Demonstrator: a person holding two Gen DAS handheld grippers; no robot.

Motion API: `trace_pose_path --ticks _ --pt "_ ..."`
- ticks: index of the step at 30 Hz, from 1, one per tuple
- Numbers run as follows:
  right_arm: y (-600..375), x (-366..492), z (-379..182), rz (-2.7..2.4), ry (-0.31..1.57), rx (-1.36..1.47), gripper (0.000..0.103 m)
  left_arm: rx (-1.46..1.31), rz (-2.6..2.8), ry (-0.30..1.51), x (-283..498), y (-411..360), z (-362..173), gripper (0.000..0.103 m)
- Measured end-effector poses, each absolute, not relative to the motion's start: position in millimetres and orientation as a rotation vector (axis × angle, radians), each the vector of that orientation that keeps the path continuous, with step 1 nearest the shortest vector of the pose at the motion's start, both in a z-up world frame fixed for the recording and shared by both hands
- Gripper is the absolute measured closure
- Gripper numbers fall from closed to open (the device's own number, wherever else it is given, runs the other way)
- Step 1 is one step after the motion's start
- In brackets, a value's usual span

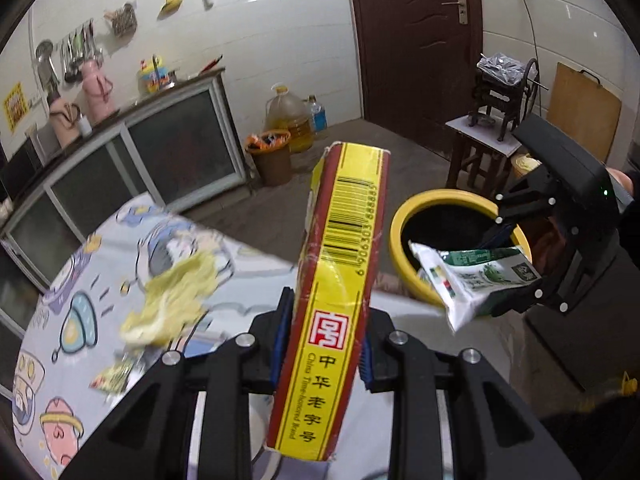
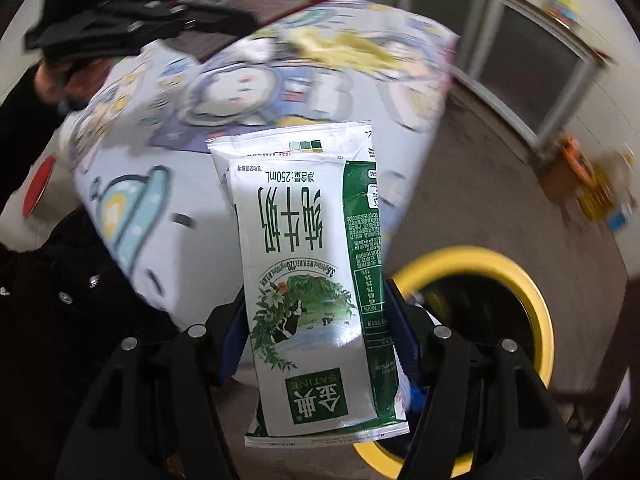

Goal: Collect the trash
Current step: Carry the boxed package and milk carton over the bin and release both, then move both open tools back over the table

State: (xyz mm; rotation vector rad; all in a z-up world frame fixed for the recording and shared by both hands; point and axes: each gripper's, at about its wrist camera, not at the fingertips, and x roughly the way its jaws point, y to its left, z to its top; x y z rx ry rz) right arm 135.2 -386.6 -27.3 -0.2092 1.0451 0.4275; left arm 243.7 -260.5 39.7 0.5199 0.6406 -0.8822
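Tiled white kitchen wall, dark wooden door, rough grey floor. Seen from the left wrist: left gripper clenched on a flat cardboard box, red with a yellow band and a barcode along its narrow edge; blue pads pressing both broad faces. Long axis running away from the camera and leaning slightly right, far end crumpled. Beneath and to the left, a table under a glossy cartoon-print tablecloth, with blurred pale-yellow scraps lying on it. To the right, a round yellow-rimmed bin with a dark interior, standing on the floor beside the table. Above its rim, right gripper grasping a green-and-white milk pouch, free end pointing left.

Seen from the right wrist, much blurred: soft, shiny foil milk pouch clamped between blue pads, rectangular, long axis pointing away from the camera, print upside down. Tablecloth behind it; yellow bin rim lower right, partly beneath the pouch.
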Motion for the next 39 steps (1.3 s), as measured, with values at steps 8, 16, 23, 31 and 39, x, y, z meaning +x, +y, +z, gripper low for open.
trace_pose_path --ticks 8,16,23,31,39 --pt "-477.5 110.9 -36.9 0.178 0.998 -0.046 0.043 0.435 -0.847 0.585 221.6 -335.8 35.9 0.076" --pt "-527.4 98.6 -65.0 0.008 0.999 0.068 0.043 0.423 -0.889 0.559 198.3 -387.1 28.5 0.076" --pt "-541.8 97.7 -85.6 -0.068 1.035 0.103 0.043 0.424 -0.881 0.533 190.4 -414.8 23.7 0.076" --pt "-559.5 102.8 -98.8 -0.128 1.055 0.149 0.042 0.384 -0.886 0.577 197.7 -436.3 15.8 0.073" --pt "-576.1 100.3 -99.7 -0.182 1.055 0.202 0.023 0.328 -0.877 0.598 205.8 -436.2 11.8 0.028"
